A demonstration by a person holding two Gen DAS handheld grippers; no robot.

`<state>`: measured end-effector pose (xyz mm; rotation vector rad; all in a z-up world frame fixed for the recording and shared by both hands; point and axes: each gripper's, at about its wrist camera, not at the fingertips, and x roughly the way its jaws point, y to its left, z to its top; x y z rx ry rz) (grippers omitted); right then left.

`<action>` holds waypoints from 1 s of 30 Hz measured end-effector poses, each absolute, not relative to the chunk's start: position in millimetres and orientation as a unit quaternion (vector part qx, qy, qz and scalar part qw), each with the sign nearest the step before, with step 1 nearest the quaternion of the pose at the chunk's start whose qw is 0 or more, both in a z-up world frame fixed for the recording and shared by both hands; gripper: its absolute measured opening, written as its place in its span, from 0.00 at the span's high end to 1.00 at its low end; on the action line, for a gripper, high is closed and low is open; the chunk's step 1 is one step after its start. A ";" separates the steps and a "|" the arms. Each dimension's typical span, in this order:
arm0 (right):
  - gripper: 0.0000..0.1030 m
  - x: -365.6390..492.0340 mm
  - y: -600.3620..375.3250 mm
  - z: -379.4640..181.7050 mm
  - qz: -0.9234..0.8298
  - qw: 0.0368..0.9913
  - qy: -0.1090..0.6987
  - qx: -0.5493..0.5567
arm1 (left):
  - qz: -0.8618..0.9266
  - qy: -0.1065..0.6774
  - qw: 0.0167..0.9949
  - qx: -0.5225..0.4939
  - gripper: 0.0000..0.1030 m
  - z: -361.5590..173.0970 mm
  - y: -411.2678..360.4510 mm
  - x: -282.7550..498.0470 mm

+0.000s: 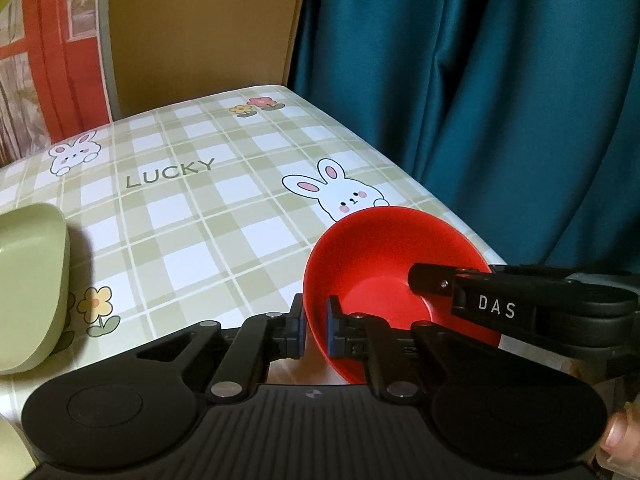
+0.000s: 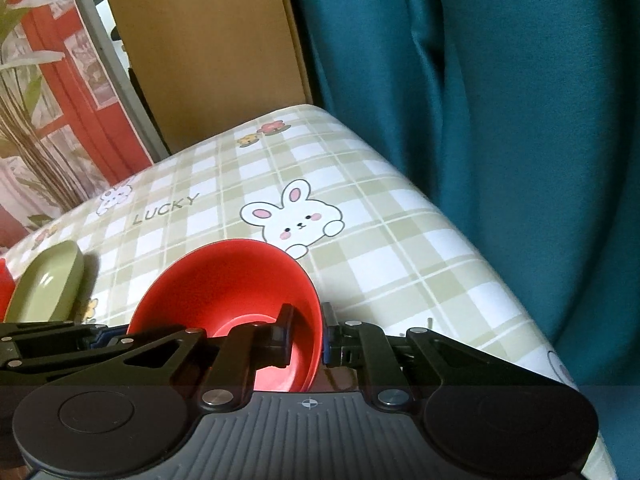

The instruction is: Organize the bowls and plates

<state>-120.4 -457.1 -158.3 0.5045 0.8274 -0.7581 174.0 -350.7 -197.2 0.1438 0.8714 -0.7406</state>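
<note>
Left wrist view shows the red bowl [image 1: 384, 264] at the near right edge of the worktop [image 1: 192, 216], tilted, its near-left wall pinched by the left gripper [image 1: 316, 330]; the right gripper [image 2: 306, 336] has its fingers closed on the right-hand wall. It looks light, stiff plastic, smooth and likely slippery; thin rim holds suit it. A green dish [image 1: 28, 284] sits left

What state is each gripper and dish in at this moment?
Left gripper: shut on the bowl's wall, one pad inside, one outside.
Right gripper: shut on the opposite side of the wall.
Round red plastic bowl: empty, tilted, gripped on both sides.
Pale green rounded dish: empty, on the checked tablecloth, ungripped.
</note>
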 end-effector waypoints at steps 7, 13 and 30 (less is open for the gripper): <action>0.88 -118.7 -453.5 -157.8 -0.347 0.818 0.387 0.248 | -0.349 0.413 0.839 0.063 0.90 -197.1 -345.5 174.5; 0.88 -112.7 -450.6 -156.8 -0.349 0.814 0.389 0.252 | -0.317 0.423 0.847 0.056 0.90 -193.5 -338.9 176.7; 0.88 -62.7 -396.0 -105.9 -0.313 0.846 0.373 0.219 | -0.261 0.390 0.882 0.049 0.89 -134.8 -263.4 166.2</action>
